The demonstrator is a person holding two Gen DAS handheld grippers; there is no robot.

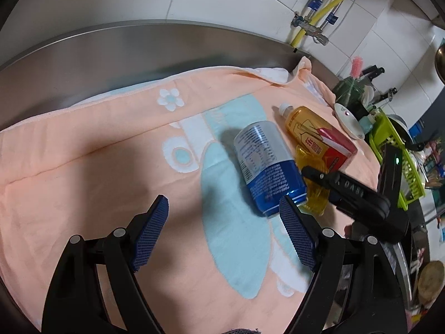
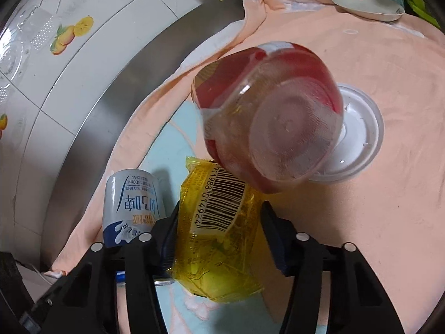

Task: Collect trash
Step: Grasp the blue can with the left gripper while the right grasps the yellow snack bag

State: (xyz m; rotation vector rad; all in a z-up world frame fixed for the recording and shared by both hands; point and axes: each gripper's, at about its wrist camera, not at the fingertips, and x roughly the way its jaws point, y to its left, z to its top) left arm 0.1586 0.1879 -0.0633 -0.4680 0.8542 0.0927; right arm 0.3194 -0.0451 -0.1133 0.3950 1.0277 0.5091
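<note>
A blue and silver can (image 1: pixel 264 164) lies on its side on the peach towel (image 1: pixel 97 167); it also shows in the right wrist view (image 2: pixel 130 203). Beside it lies a plastic bottle (image 1: pixel 311 130) with a red and yellow label; its base (image 2: pixel 278 136) faces the right wrist camera. A yellow wrapper (image 2: pixel 219 228) lies between can and bottle. My right gripper (image 2: pixel 219 233) is shut on the yellow wrapper; it shows in the left wrist view (image 1: pixel 347 192). My left gripper (image 1: pixel 222 233) is open and empty, just in front of the can.
A white plastic lid (image 2: pixel 361 139) lies on the towel behind the bottle. A small white dish (image 2: pixel 367 5) sits at the towel's far edge. A green dish rack (image 1: pixel 397 156) stands to the right. The steel counter (image 1: pixel 111 55) and tiled wall lie beyond.
</note>
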